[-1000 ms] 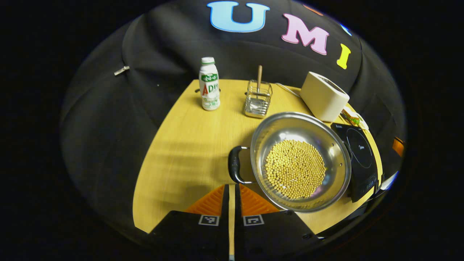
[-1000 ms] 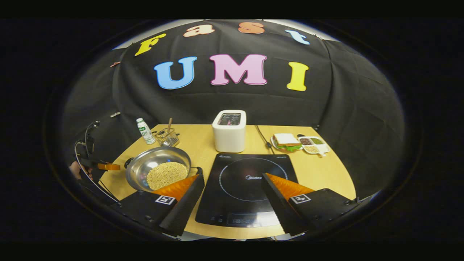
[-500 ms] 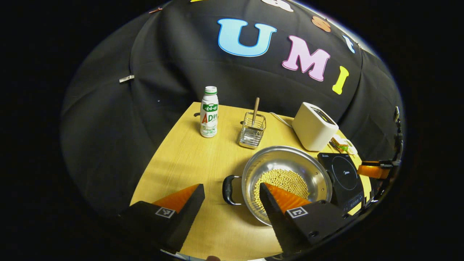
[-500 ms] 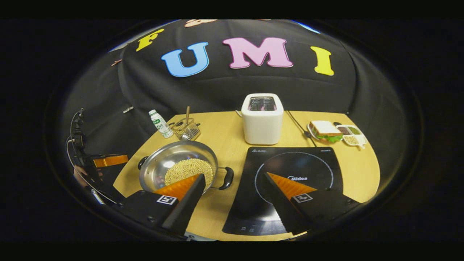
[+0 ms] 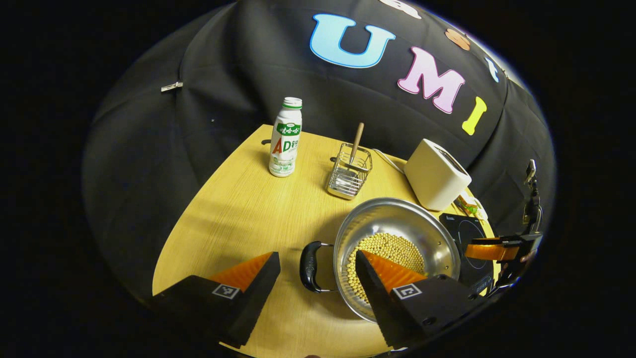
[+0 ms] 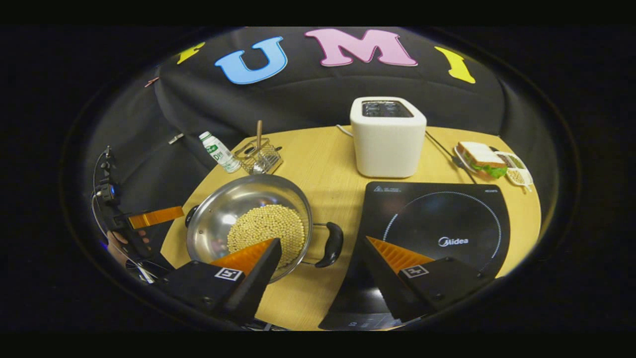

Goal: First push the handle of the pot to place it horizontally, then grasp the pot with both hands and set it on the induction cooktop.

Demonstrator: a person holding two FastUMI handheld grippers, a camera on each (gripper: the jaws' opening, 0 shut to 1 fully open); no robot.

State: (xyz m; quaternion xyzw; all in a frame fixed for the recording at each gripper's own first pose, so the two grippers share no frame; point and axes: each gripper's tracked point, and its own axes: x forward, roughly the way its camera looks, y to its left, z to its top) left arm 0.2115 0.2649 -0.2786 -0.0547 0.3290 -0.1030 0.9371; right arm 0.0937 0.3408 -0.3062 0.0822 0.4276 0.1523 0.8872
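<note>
- I see the table (image 5: 238,214) brightly lit from above, the booth around it dim.
- Glare sits on the pot (image 6: 218,219) wall.
- Fisheye bends the edges; both views look sharp.

Bottle (image 5: 285,139), wire basket (image 5: 349,171), toaster (image 6: 387,136), sandwich (image 6: 480,158) on table (image 5: 238,219)

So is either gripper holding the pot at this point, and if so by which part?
Nothing is held. The left gripper and right gripper are both open, each lined up with a handle of the pot.

Bare table (image 5: 233,219) left of the pot (image 5: 397,223) (toaster (image 5: 436,174) crowds behind).
</note>
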